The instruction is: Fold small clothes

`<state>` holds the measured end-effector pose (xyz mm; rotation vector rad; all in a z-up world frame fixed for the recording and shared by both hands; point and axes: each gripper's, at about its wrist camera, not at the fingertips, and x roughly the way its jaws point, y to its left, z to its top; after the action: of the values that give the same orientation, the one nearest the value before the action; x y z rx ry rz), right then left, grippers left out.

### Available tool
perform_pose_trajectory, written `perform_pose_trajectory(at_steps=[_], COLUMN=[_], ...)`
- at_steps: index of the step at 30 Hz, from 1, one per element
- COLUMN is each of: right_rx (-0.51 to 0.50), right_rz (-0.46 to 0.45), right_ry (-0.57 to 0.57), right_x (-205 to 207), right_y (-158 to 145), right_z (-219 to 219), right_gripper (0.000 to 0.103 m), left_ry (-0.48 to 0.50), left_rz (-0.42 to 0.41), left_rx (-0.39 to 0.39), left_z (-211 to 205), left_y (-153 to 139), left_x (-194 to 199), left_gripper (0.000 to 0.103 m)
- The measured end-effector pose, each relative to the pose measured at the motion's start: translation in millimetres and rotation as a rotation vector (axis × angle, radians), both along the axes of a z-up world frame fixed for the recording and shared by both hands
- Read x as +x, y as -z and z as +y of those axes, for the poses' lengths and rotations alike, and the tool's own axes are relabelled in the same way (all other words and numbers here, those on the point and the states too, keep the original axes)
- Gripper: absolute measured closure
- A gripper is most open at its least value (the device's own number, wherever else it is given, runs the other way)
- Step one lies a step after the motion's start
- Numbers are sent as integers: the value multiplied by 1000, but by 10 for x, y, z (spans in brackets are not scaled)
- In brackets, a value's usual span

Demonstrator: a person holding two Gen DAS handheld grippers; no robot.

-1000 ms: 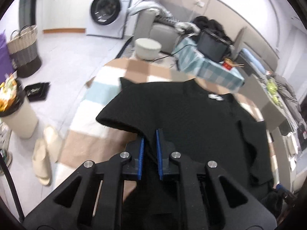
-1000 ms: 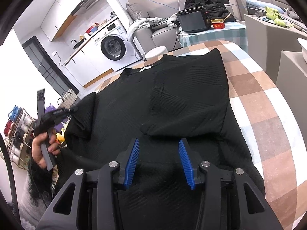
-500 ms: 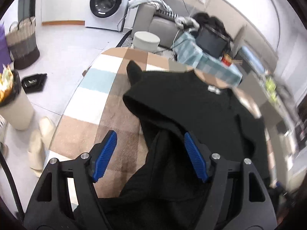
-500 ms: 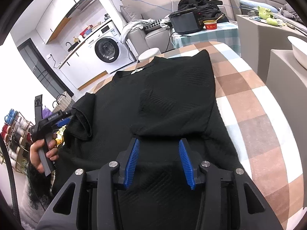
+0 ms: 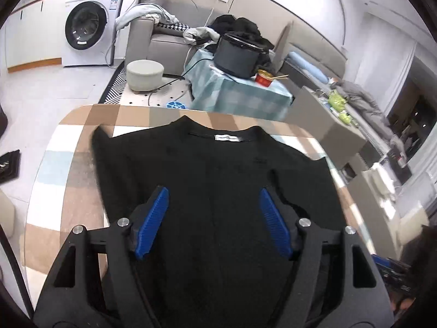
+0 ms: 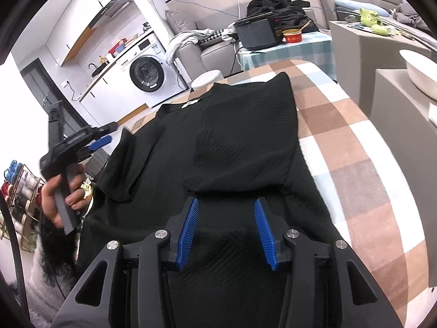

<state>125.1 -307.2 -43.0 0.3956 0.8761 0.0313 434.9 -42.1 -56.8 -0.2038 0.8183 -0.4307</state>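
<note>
I am holding the left gripper (image 5: 213, 220) low in the frame with its jaws standing wide, gripping nothing; the right gripper (image 6: 226, 229) is hanging partly open and empty; the black top (image 6: 232, 142) is lying mid-frame across the checked tablecloth (image 6: 355, 147).

Both cameras ride just behind their grippers' fingers, angled down over the checked table (image 5: 68, 205). The left one faces the black top's (image 5: 218, 191) collar and sofa beyond; the right looks from the hem side. Both catch the washing machine (image 6: 147, 72).
</note>
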Motion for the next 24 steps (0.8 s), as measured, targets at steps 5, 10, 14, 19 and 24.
perform_pose_trajectory(at_steps=[5, 10, 14, 19, 24], right_rx=[-9, -21, -31, -49, -82], right_rz=[-1, 0, 0, 16, 56], right_ry=[-7, -16, -19, -7, 11], right_x=[1, 81, 111, 121, 163], right_y=[-11, -27, -41, -2, 65], right_z=[0, 18, 34, -5, -81], right_gripper=[59, 59, 59, 59, 59], left_ry=[-190, -272, -293, -330, -389], left_rz=[47, 139, 155, 142, 173], left_rx=[219, 387, 409, 351, 449], left_z=[424, 808, 1037, 1277, 1476], left_y=[222, 625, 717, 649, 716], left_x=[-69, -105, -221, -426, -522], left_gripper=[30, 40, 46, 46, 46])
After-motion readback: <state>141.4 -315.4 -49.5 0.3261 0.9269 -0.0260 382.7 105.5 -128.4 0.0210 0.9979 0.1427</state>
